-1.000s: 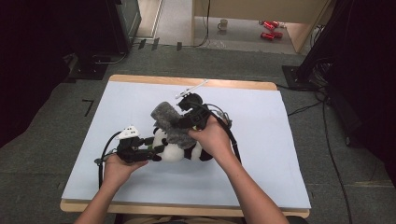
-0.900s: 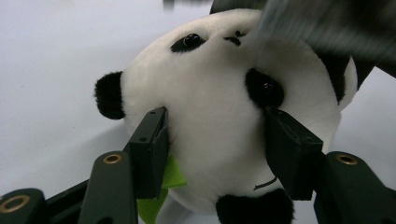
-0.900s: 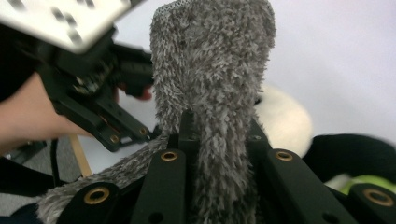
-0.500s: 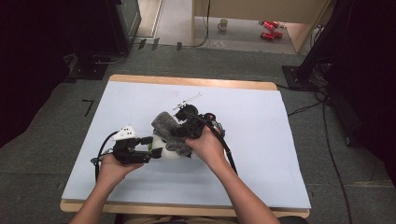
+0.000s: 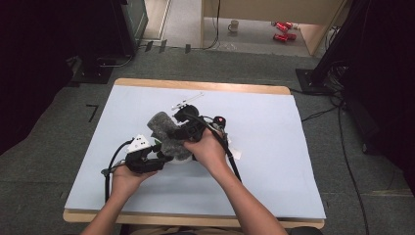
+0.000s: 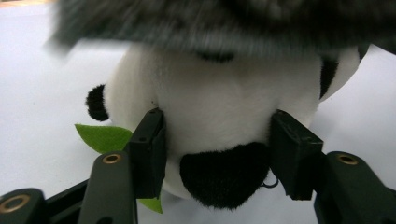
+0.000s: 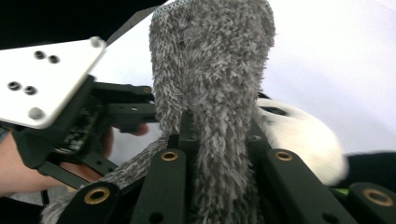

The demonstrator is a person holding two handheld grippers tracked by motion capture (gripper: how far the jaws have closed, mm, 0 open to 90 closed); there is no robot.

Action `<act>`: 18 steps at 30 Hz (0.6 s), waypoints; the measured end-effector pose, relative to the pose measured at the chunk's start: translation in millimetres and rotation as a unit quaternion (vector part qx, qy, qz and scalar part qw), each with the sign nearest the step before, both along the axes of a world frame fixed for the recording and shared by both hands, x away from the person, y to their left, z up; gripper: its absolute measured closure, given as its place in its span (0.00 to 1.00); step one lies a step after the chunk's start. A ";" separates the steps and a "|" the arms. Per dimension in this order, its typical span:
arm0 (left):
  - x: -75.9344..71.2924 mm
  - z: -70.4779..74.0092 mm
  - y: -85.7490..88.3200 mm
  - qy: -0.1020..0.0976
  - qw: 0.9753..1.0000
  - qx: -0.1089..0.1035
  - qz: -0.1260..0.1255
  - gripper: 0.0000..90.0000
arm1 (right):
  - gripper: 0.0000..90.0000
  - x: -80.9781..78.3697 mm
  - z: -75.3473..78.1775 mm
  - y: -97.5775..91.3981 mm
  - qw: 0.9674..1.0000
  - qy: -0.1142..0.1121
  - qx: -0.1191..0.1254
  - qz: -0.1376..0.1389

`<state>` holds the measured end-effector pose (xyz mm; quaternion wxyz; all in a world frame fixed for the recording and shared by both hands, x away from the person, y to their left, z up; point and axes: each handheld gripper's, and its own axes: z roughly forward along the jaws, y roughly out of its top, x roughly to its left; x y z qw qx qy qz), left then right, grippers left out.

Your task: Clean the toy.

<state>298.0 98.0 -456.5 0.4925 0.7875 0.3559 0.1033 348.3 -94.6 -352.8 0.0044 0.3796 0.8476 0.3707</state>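
Observation:
A white and black panda plush (image 6: 215,116) with a green leaf (image 6: 105,137) lies on the pale blue table (image 5: 274,161). My left gripper (image 6: 217,154) is shut on its lower body, one pad on each side. A grey fuzzy cloth (image 7: 210,79) hangs over the panda's top; my right gripper (image 7: 219,140) is shut on it. In the high view the two grippers meet at the table's middle left: the left gripper (image 5: 162,156) comes from the near left, the right gripper (image 5: 176,133) from the right. The grey cloth (image 5: 164,128) covers most of the panda (image 5: 178,159).
The left gripper's white plate (image 7: 42,79) is close beside the cloth in the right gripper view. Black cables (image 5: 230,156) trail from both grippers over the table. Beyond the table's far edge the floor holds a mug (image 5: 235,24), red items (image 5: 281,30) and a black cabinet (image 5: 98,29).
My right gripper has carried the grey cloth down and to the left, so it now covers more of the panda. The left gripper has stayed on the plush.

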 end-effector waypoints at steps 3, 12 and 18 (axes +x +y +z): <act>0.3 0.5 0.3 0.001 1.000 -0.004 0.005 0.50 | 0.85 -4.9 -7.1 14.4 1.000 -0.007 -0.024 0.008; 1.4 -1.7 -1.1 -0.002 1.000 0.003 0.000 0.54 | 0.85 -6.3 -25.7 -2.7 0.998 -0.034 -0.058 0.001; 3.5 -2.5 1.0 0.010 1.000 -0.004 0.001 0.55 | 0.85 -2.2 -16.6 -30.1 0.995 -0.049 -0.082 -0.030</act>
